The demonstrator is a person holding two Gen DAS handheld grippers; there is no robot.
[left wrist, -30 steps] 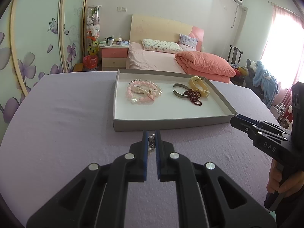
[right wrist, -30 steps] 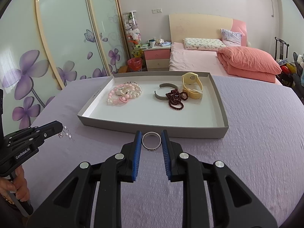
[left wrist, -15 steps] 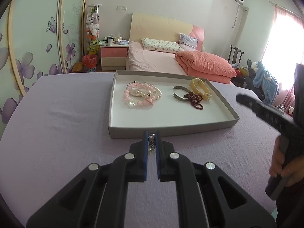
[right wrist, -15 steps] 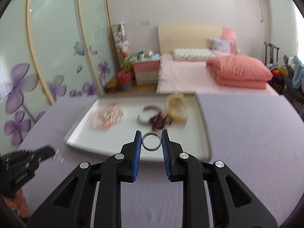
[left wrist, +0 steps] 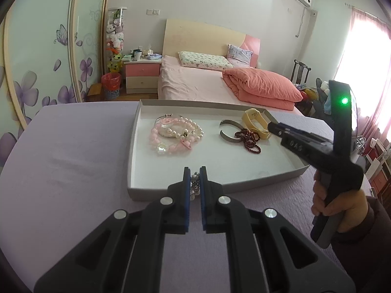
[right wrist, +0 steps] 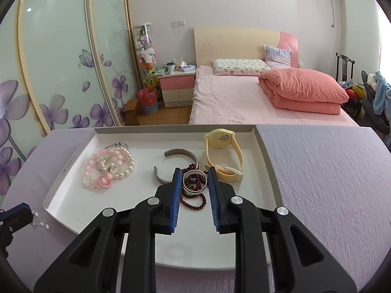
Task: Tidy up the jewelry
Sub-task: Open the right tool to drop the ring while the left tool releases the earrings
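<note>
My right claw (right wrist: 194, 182) is clamped on a silver ring (right wrist: 193, 183), which stands upright between the two blue pads. The claw is already over the white tray (right wrist: 267, 171), and directly under the ring lies the dark red bead bracelet (right wrist: 195, 200). Free tray floor lies nearer to me than this bracelet, so I judge the ring should come down on this near side, not onto the beads.

My left claw (left wrist: 194, 183) is pressed together on a small pearl piece (left wrist: 194, 184); I cannot tell if it is an earring or a short chain. This claw is at the near wall of the tray, at its left part, and I think not yet over the floor. The tray is straight ahead of it, with its long side running left to right. So the right hand (left wrist: 342, 210) is nearer to a release than the left one.

In the tray I count one heap of pink and pearl bracelets (right wrist: 110, 168), with the number of strands not clear to me, one grey open bangle (right wrist: 180, 155), one dark red bead bracelet and one yellow watch (right wrist: 221, 140). All sits on a tabletop with a lilac cloth (right wrist: 330, 183).
</note>
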